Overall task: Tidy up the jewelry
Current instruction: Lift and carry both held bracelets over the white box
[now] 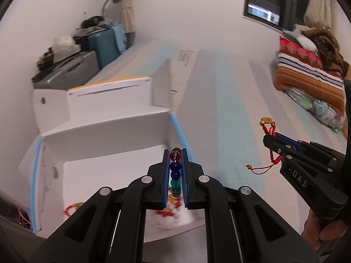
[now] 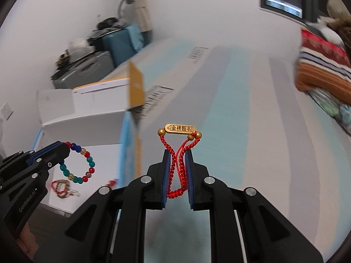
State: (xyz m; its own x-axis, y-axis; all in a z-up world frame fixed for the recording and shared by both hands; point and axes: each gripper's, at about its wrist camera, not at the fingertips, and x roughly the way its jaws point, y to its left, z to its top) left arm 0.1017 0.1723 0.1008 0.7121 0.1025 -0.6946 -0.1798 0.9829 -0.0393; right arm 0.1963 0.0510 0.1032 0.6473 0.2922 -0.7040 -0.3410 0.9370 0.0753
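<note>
My left gripper (image 1: 175, 151) is shut on a glass bead bracelet (image 1: 175, 171) of blue, green and red beads, held edge-on over an open white cardboard box (image 1: 105, 131). In the right wrist view the same bead bracelet (image 2: 86, 166) hangs as a ring from the left gripper (image 2: 65, 145). My right gripper (image 2: 178, 152) is shut on a red braided cord bracelet (image 2: 175, 153) with a gold engraved tag (image 2: 180, 128). It shows at the right of the left wrist view as the right gripper (image 1: 268, 135) with the red cord bracelet (image 1: 268, 129) above a striped bed surface.
More jewelry (image 2: 62, 187) lies on the floor of the white box (image 2: 101, 160); red pieces (image 1: 170, 210) sit under my left gripper. A bed with pale blue stripes (image 2: 230, 109), folded blankets (image 1: 307, 74), suitcases (image 1: 103, 43) and a dark window (image 1: 274, 2) surround it.
</note>
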